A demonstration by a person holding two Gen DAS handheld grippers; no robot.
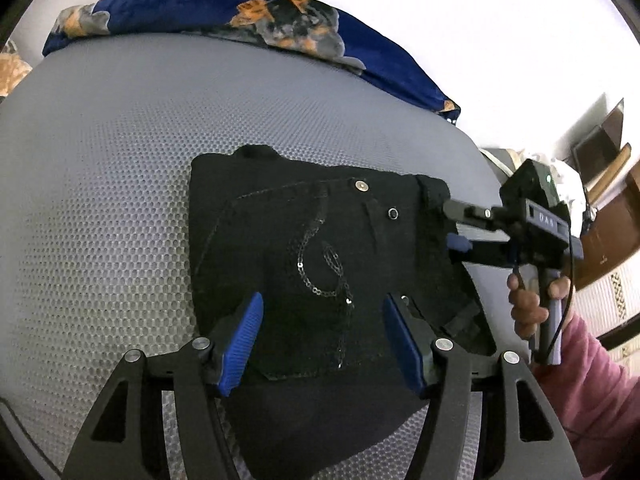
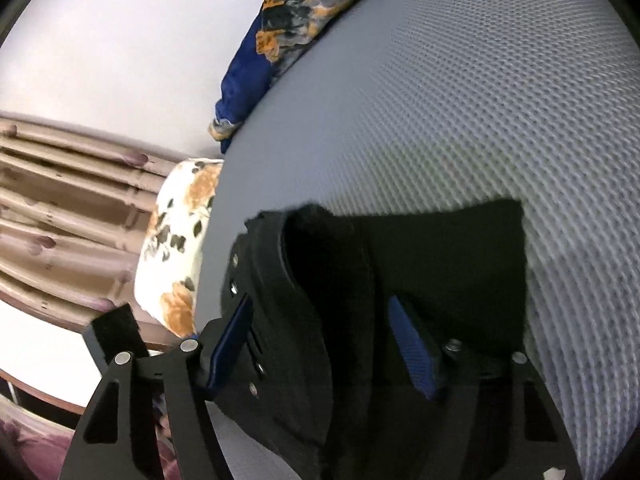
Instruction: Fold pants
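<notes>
One pair of black pants (image 1: 320,256) is lying folded into a compact block on the grey mesh mattress (image 1: 120,168), sequined pocket facing up. Both grippers are hovering at it with jaws spread wide: the left gripper (image 1: 322,340) over its near edge, the right gripper (image 1: 454,226) at its right side, gripping nothing. A blue floral blanket (image 1: 248,20) is sitting well behind.

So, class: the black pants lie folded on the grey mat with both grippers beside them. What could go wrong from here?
1. The right gripper stands open at the waistband corner; withdrawing carelessly may drag the black pants and loosen the fold.
2. The left gripper hovers open over the sequinned pocket; its pads may snag the sequins.
3. The bundle lies near the grey mat edge and could slip off.
</notes>
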